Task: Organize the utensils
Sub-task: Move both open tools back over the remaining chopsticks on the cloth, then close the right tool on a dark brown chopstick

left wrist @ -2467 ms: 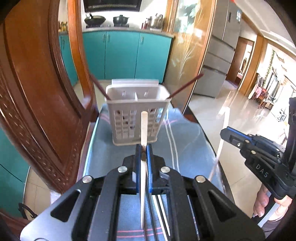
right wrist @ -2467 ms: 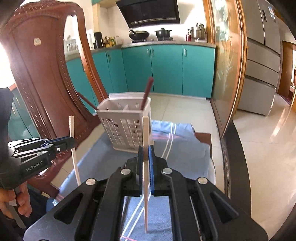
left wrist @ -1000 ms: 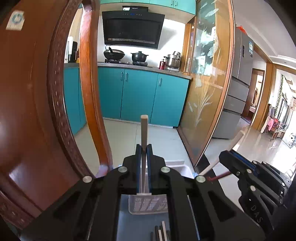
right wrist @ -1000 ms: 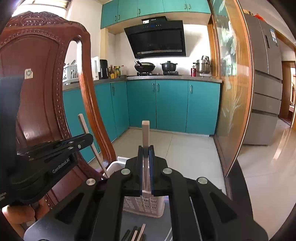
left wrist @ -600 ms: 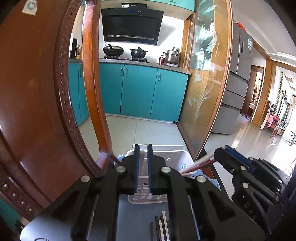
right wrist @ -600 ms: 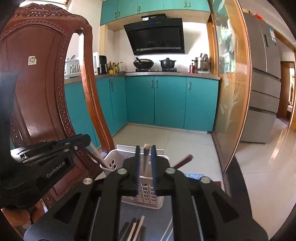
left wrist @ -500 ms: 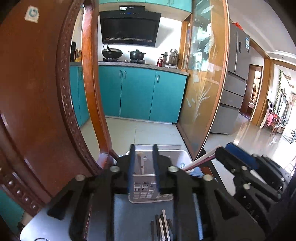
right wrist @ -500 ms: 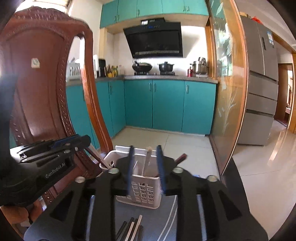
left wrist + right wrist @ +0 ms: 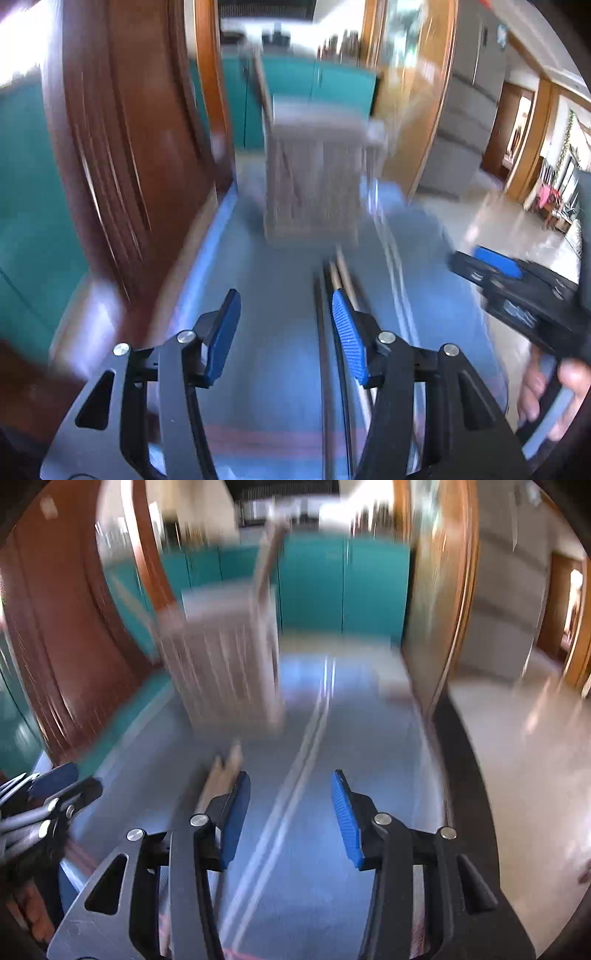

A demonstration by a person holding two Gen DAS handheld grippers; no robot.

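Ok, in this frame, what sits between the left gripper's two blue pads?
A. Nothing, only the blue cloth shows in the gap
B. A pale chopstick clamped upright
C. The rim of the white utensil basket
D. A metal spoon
A: the left gripper has its jaws opening with only blue cloth between them; the loose chopsticks lie by its right pad.

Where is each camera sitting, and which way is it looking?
Left wrist view: sits on the left gripper, looking forward and down at the blue cloth, the chopsticks and the white basket; its opening, empty jaws show, plus the right gripper and a hand.
Right wrist view: sits on the right gripper, facing the same way; its opening, empty jaws show, with the left gripper at the left edge.
Both share the basket, chopsticks, cloth and wooden chair.
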